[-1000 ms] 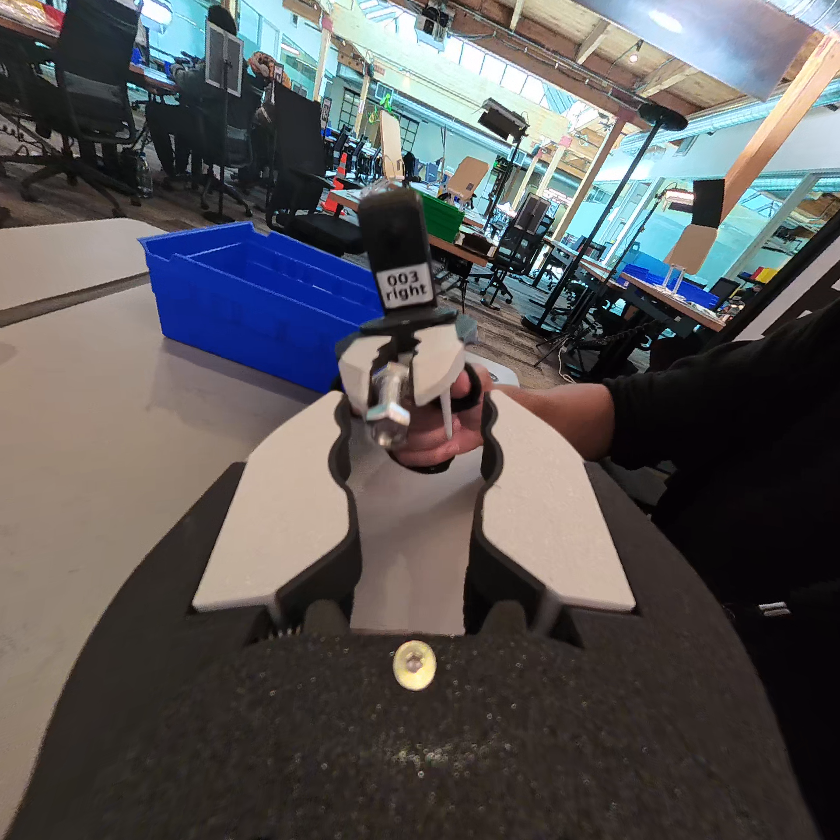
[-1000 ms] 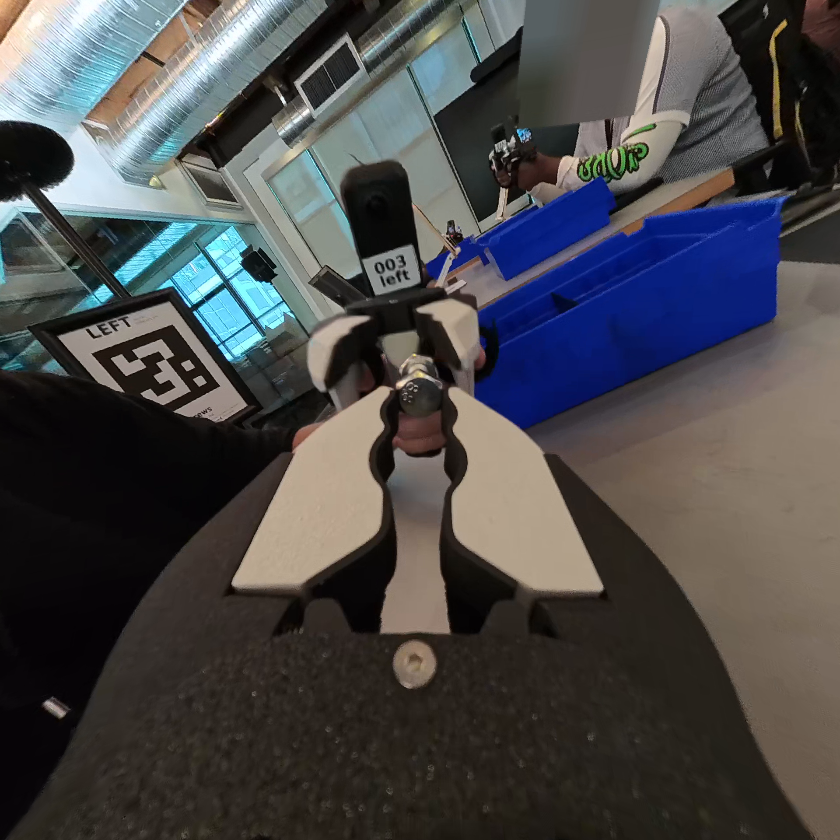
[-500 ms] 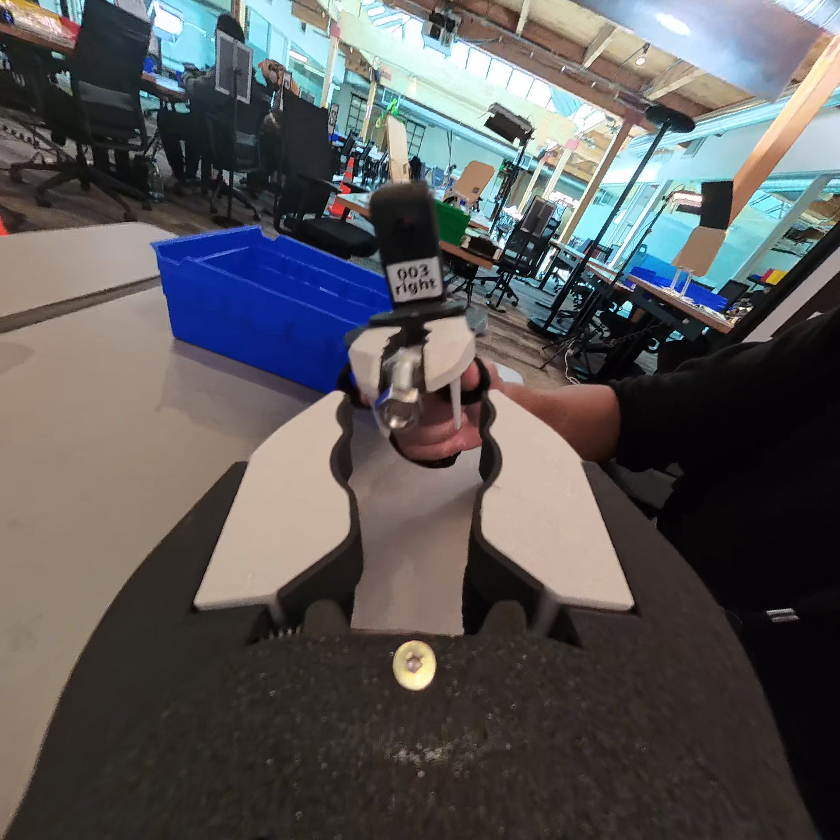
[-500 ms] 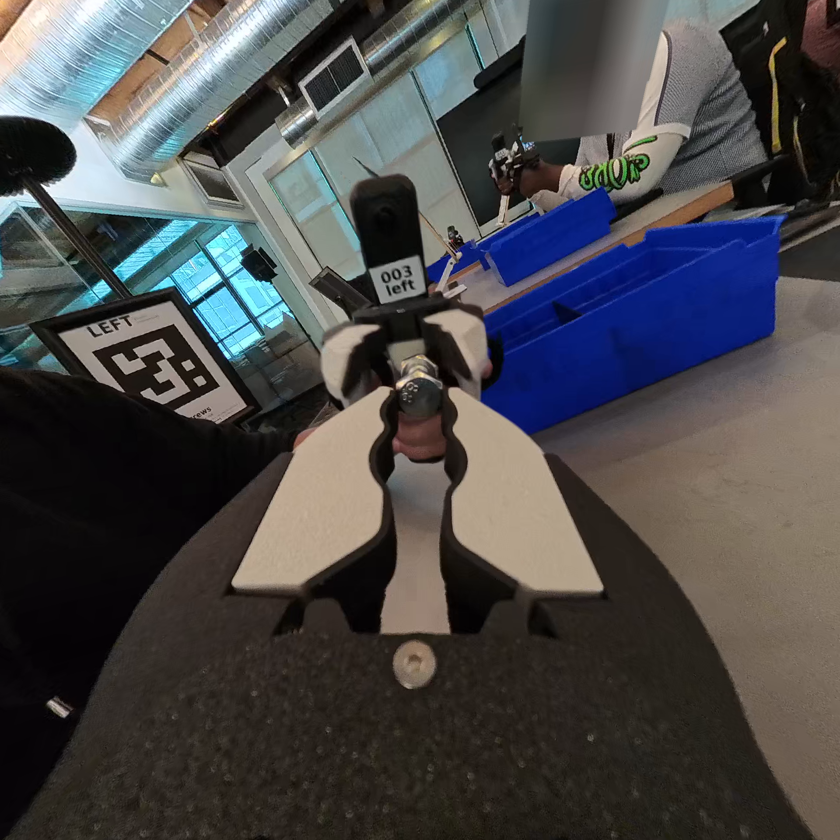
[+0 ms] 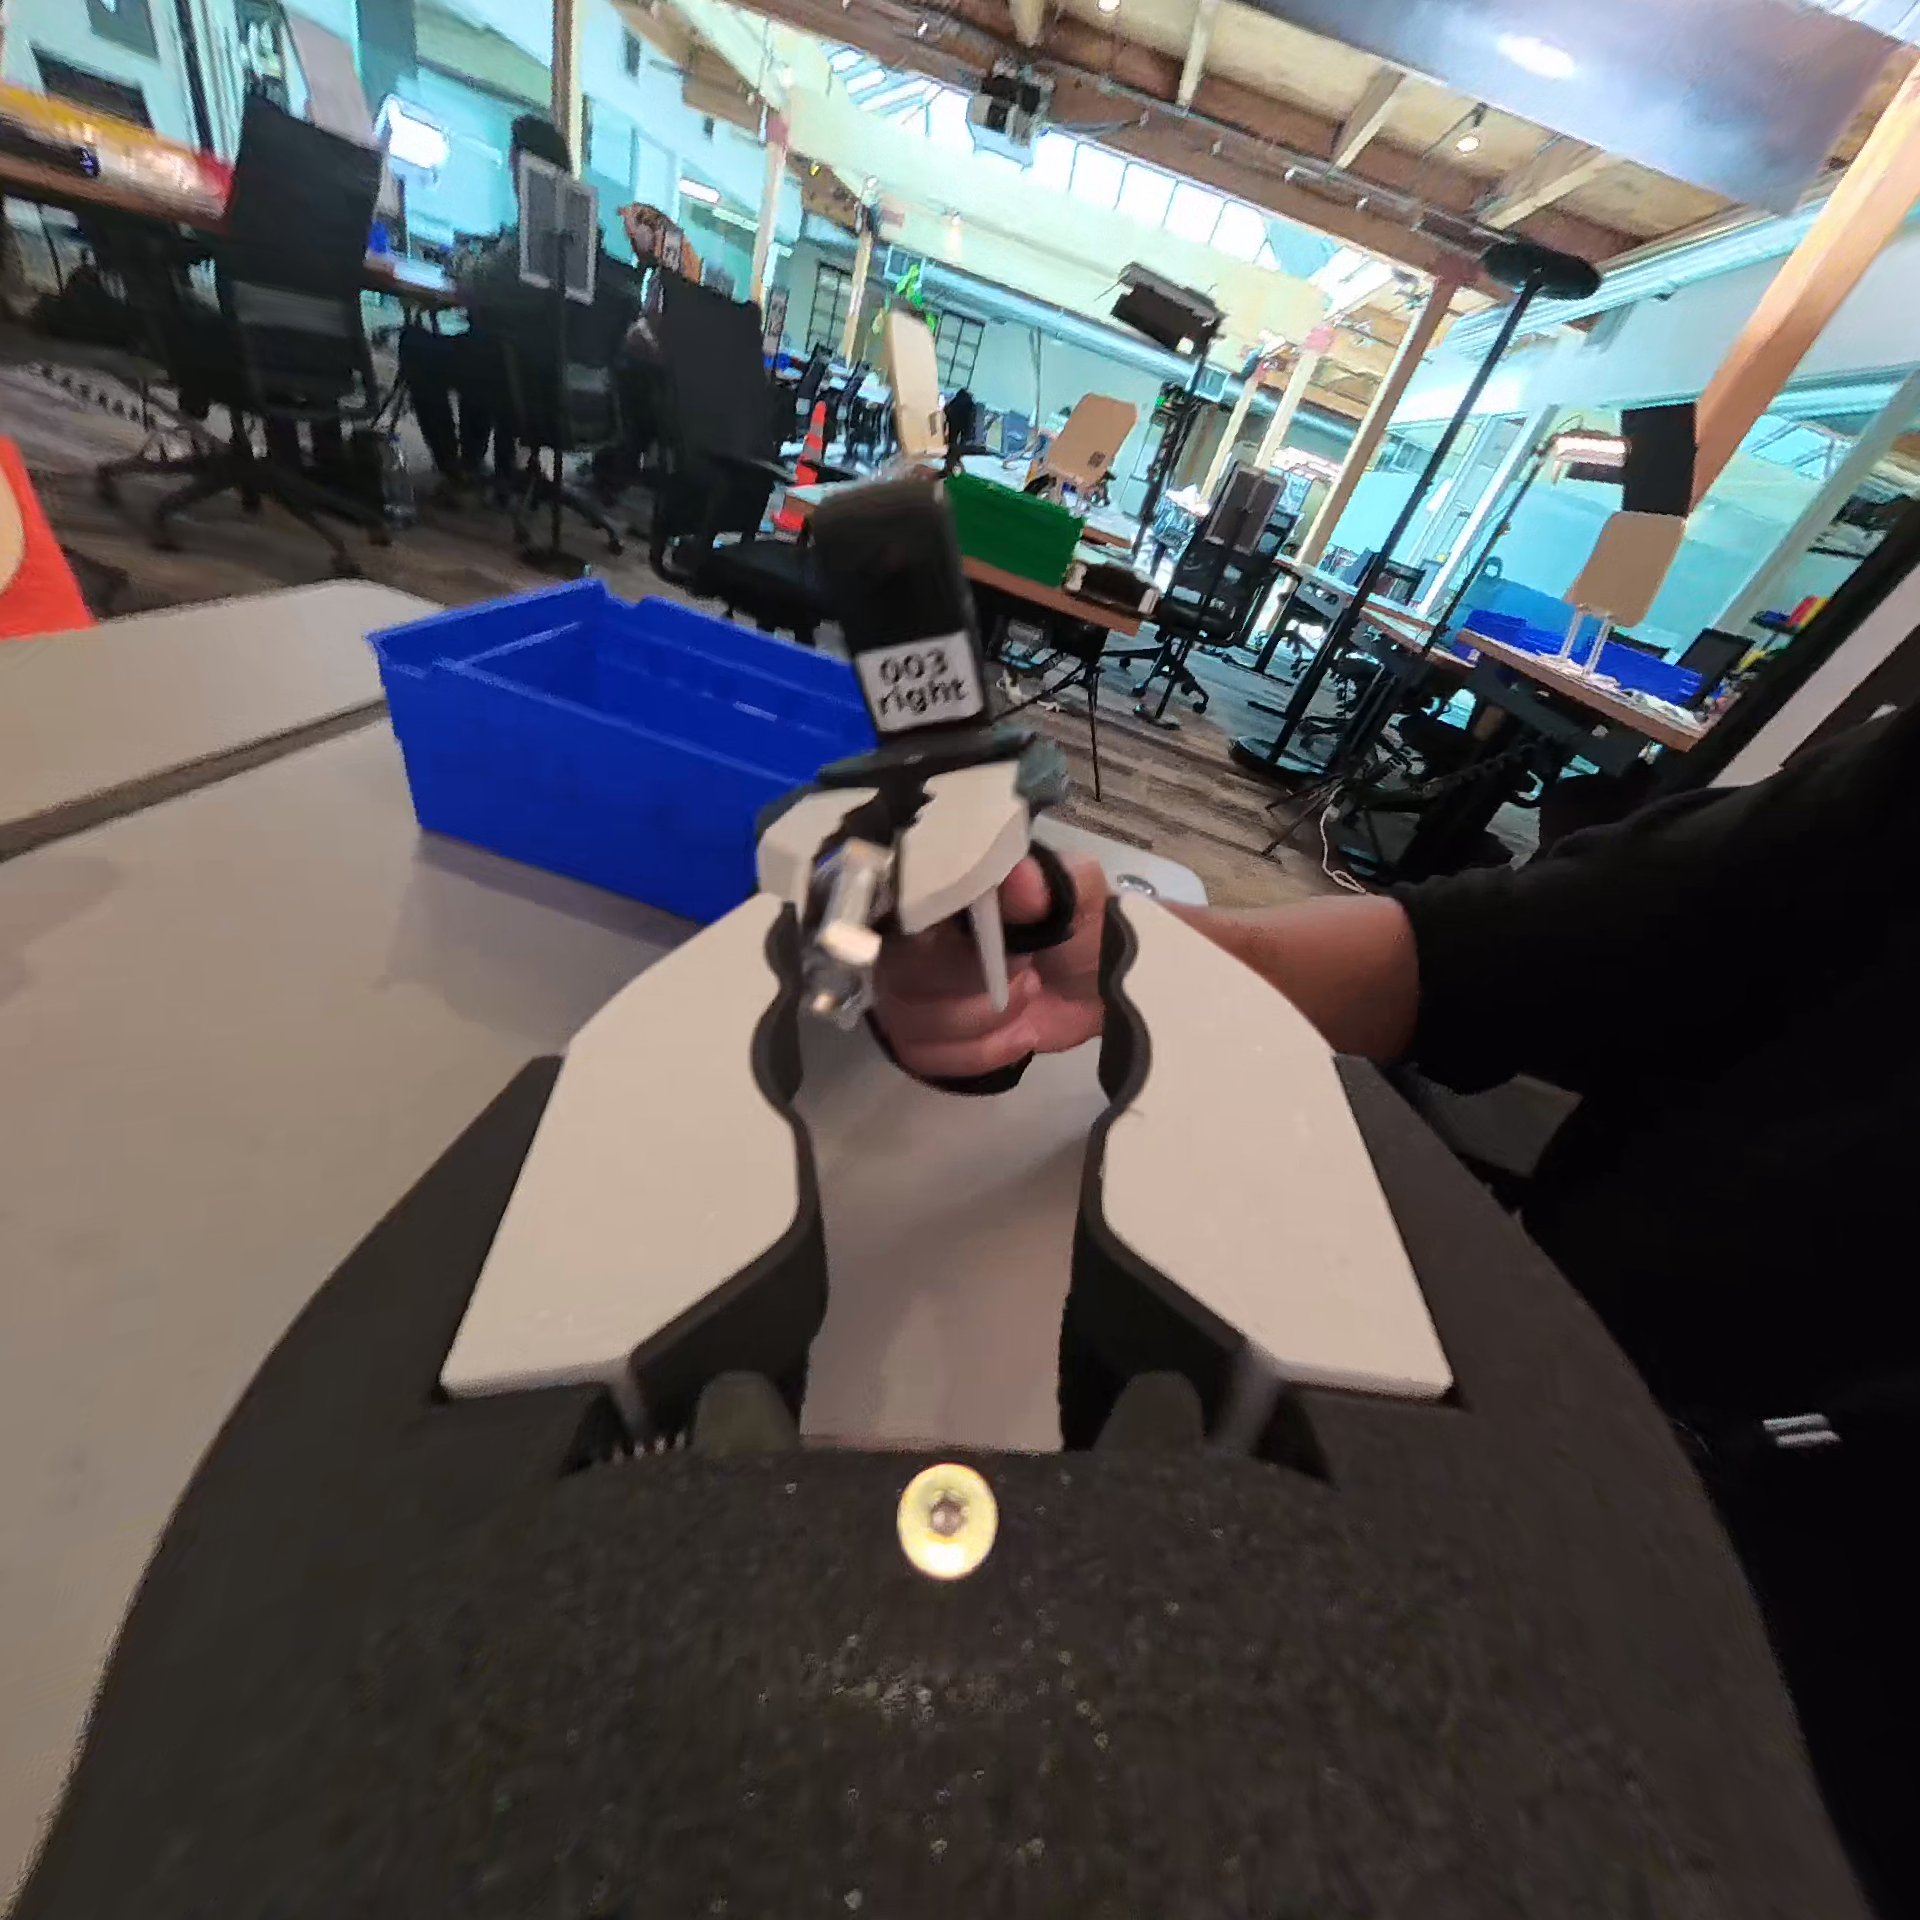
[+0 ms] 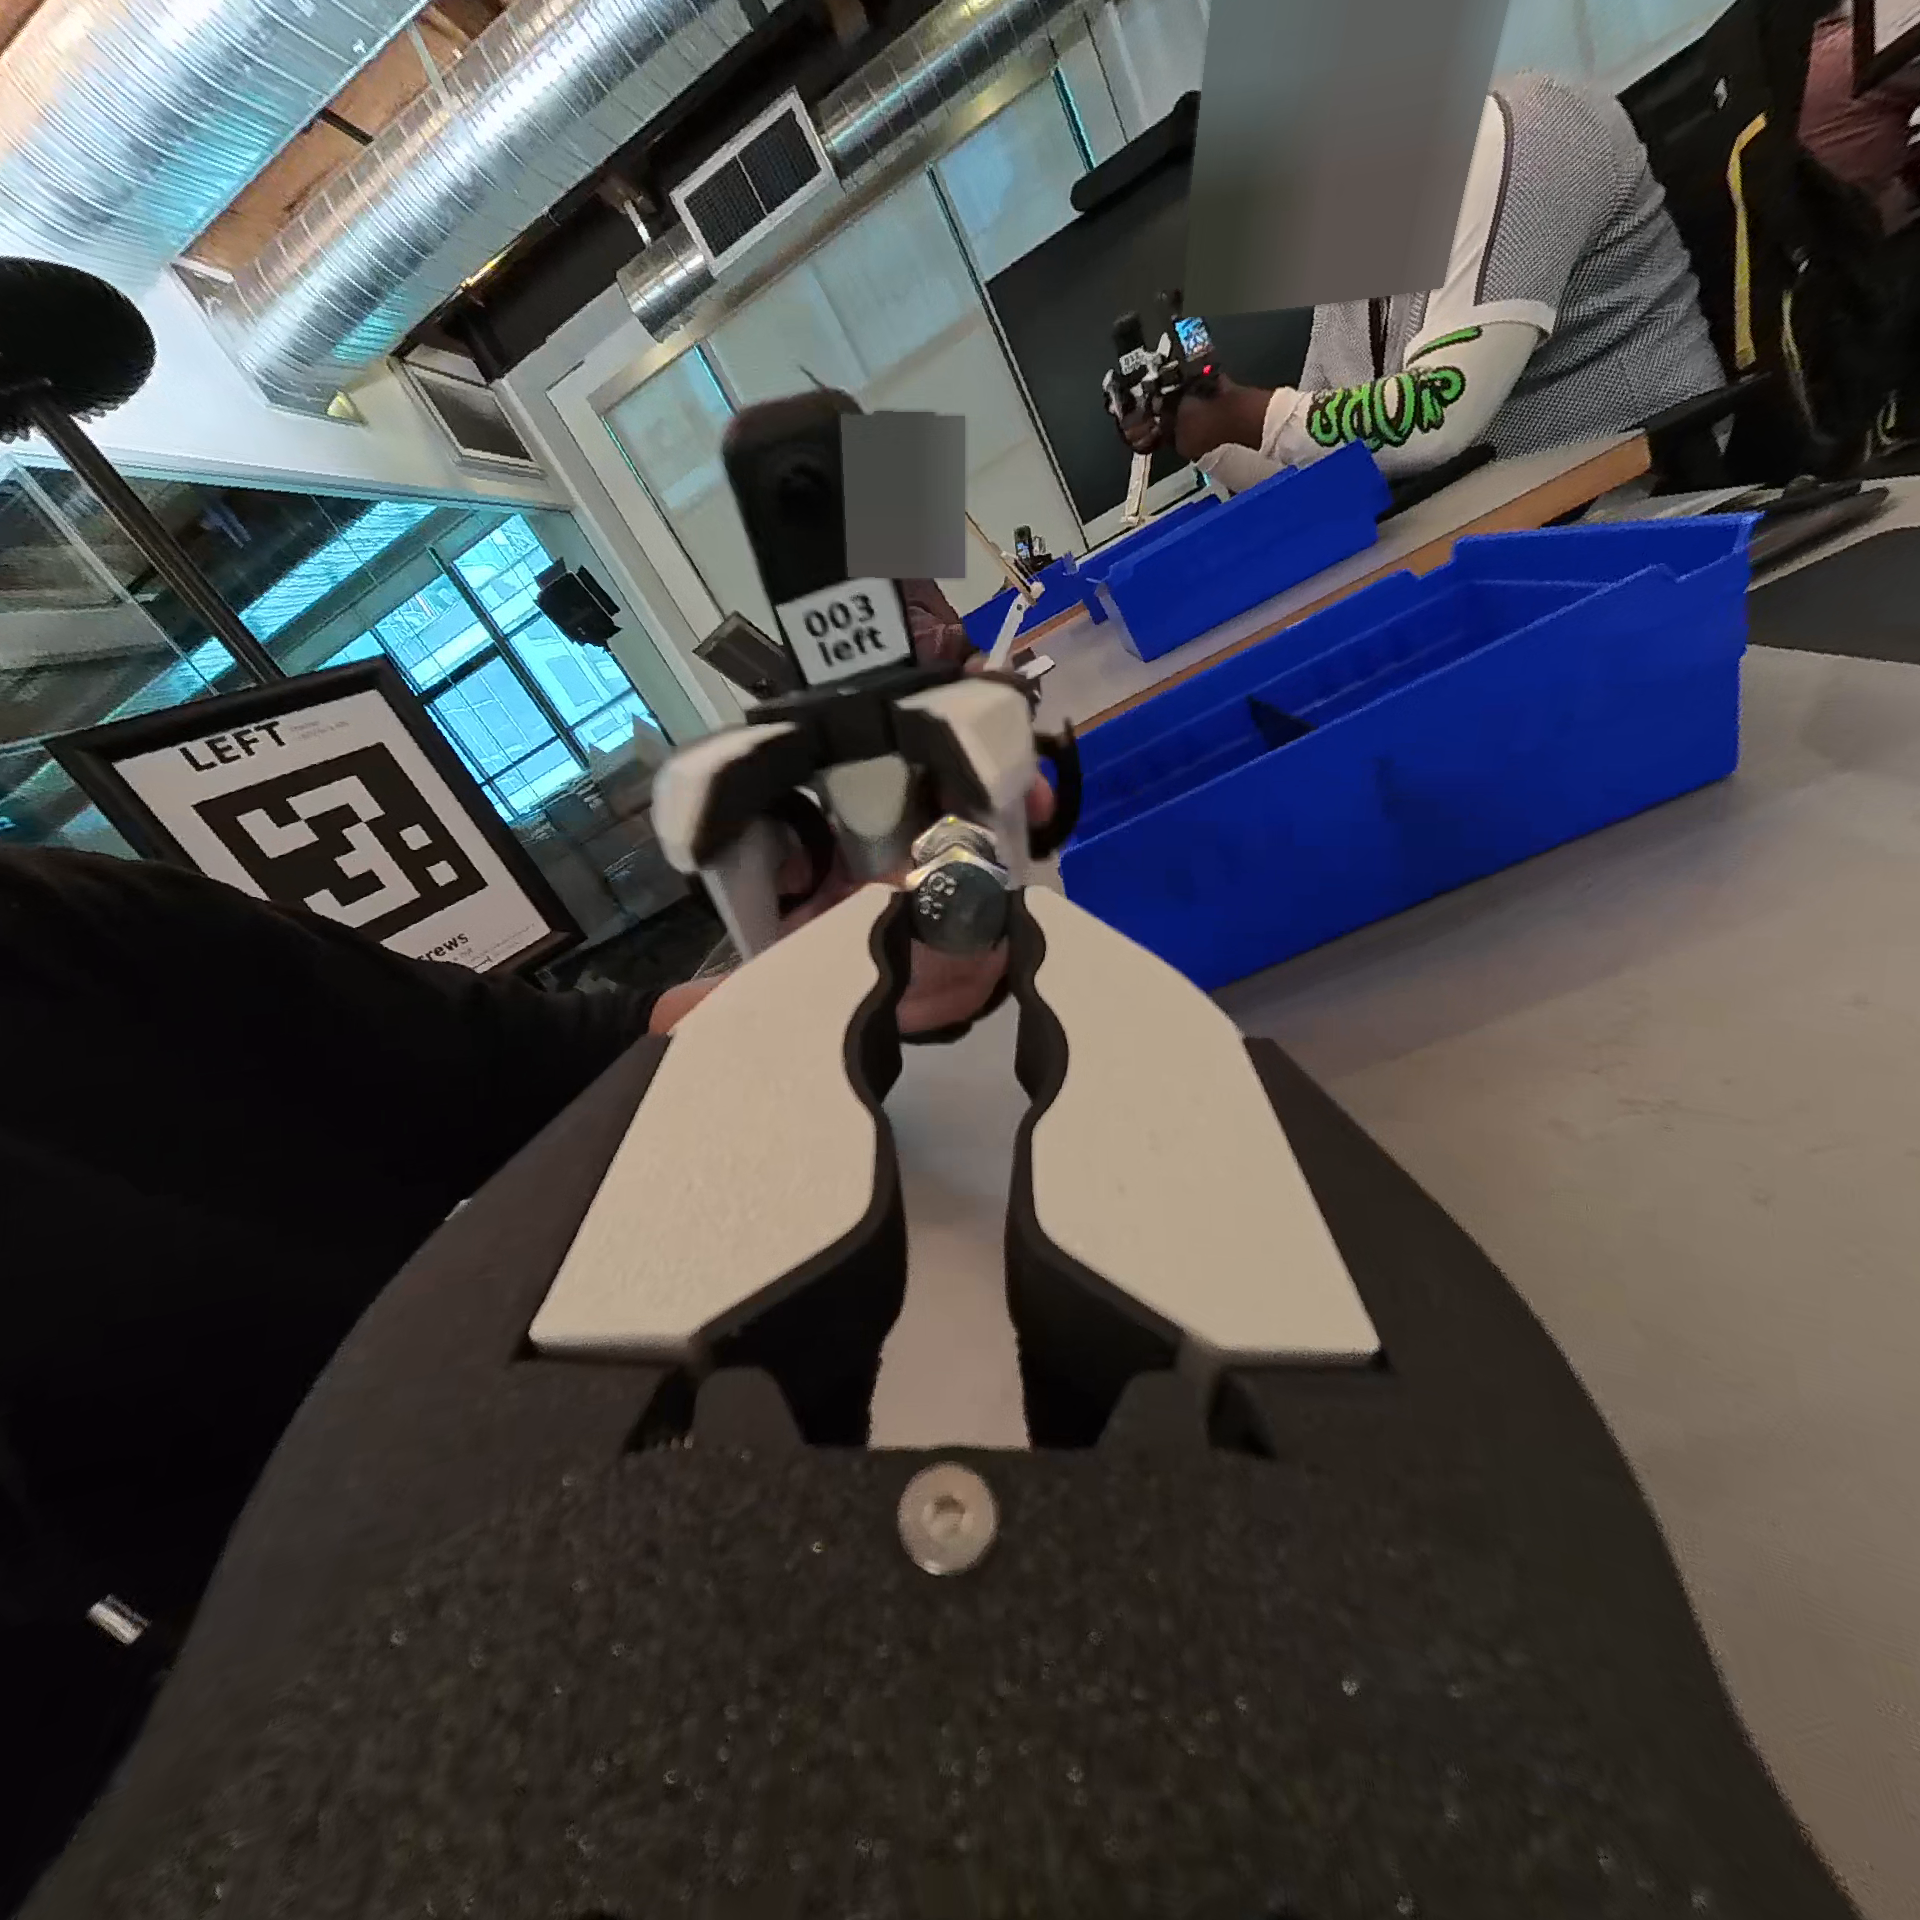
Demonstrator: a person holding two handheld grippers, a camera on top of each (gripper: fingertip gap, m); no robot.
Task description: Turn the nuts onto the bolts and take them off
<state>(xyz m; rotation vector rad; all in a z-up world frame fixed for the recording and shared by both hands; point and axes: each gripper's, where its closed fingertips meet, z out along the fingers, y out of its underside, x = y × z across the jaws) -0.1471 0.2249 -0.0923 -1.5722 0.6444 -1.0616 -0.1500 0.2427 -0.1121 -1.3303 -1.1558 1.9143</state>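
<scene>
In the right wrist view my right gripper (image 6: pixel 956 920) is shut on the hex head of a silver bolt (image 6: pixel 958 902). A nut (image 6: pixel 951 836) sits on the shank just beyond the head. The left gripper (image 6: pixel 852 800) faces it, open, close behind the bolt. In the left wrist view my left gripper (image 5: pixel 945 935) is wide open and empty. The right gripper (image 5: pixel 873 862) stands opposite and tilted, with the bolt and nut (image 5: pixel 847 935) pointing down towards my left finger (image 5: pixel 665 1122). The bolt is not between my left fingers.
A blue divided bin (image 5: pixel 582 748) stands on the grey table (image 5: pixel 208 1039) and also shows in the right wrist view (image 6: pixel 1455 790). A framed sign with a black square code (image 6: pixel 312 821) stands behind. A person (image 6: pixel 1507 364) works at a far table with more blue bins (image 6: pixel 1236 582). The grippers are tip to tip, or close to it.
The right gripper has tilted and swung the bolt's threaded end towards my left finger. The two grippers have come a little closer. The left gripper stays open, the right stays shut on the bolt.
</scene>
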